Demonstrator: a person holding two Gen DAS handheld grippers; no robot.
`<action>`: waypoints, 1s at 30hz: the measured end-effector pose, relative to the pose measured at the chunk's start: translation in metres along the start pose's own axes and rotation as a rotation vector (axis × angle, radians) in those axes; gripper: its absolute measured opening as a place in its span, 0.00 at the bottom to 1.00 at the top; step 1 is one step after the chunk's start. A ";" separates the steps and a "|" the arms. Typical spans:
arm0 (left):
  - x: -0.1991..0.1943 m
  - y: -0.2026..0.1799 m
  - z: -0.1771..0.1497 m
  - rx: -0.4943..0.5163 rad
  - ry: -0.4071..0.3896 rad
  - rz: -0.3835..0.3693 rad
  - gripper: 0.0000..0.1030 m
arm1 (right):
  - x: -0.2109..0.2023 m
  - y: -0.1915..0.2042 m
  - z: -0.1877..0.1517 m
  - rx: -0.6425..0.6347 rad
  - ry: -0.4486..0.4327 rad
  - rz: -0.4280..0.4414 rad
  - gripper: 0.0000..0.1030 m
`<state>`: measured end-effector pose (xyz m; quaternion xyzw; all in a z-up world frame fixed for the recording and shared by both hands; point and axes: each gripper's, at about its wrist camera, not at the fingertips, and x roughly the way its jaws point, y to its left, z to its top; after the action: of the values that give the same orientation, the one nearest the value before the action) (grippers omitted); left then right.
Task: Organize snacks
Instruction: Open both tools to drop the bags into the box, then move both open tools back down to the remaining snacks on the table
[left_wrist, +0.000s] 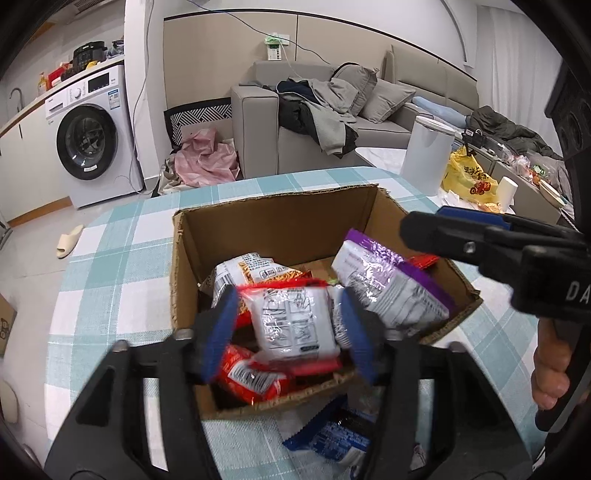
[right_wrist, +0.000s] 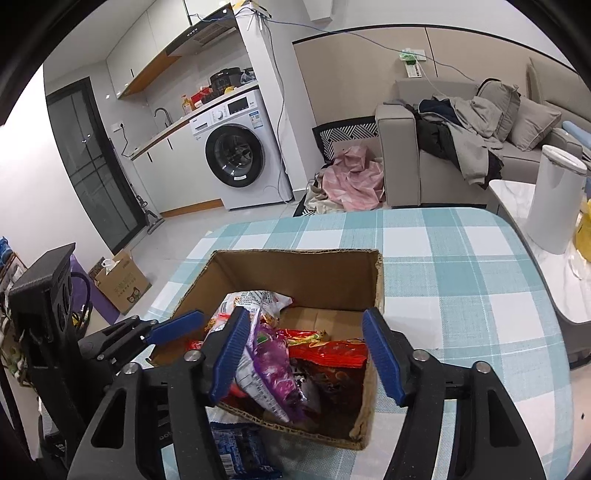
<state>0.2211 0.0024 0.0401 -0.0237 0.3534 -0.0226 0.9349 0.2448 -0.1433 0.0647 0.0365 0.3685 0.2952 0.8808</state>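
The box (right_wrist: 295, 273) is raw brown corrugated cardboard, matt, with ragged torn edges. The snack packets (left_wrist: 291, 325) inside are glossy, crinkled foil-like film that catches glare. A checked woven tablecloth (right_wrist: 461, 266) looks matt and slightly coarse. The gripper fingers (right_wrist: 380, 354) carry ribbed blue pads on matt black plastic, with shiny metal pins. The far sofa (left_wrist: 258, 122) is soft grey fabric.

Even indoor light; fisheye edges bent, dark.

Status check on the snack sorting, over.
Left gripper jaws open around red-edged packet above the cardboard box. Right gripper open over box. Blue packet remains on table. Nothing blocking.
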 end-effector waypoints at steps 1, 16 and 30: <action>-0.005 0.000 0.000 -0.004 -0.004 0.002 0.71 | -0.004 -0.001 0.000 0.000 -0.006 -0.001 0.72; -0.078 0.011 -0.024 -0.037 -0.081 0.008 0.99 | -0.045 -0.001 -0.030 -0.033 0.009 0.015 0.99; -0.127 0.003 -0.066 -0.015 -0.095 0.028 0.99 | -0.058 0.004 -0.076 -0.059 0.072 0.011 1.00</action>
<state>0.0825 0.0107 0.0742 -0.0269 0.3089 -0.0055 0.9507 0.1594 -0.1841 0.0469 0.0021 0.3908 0.3120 0.8660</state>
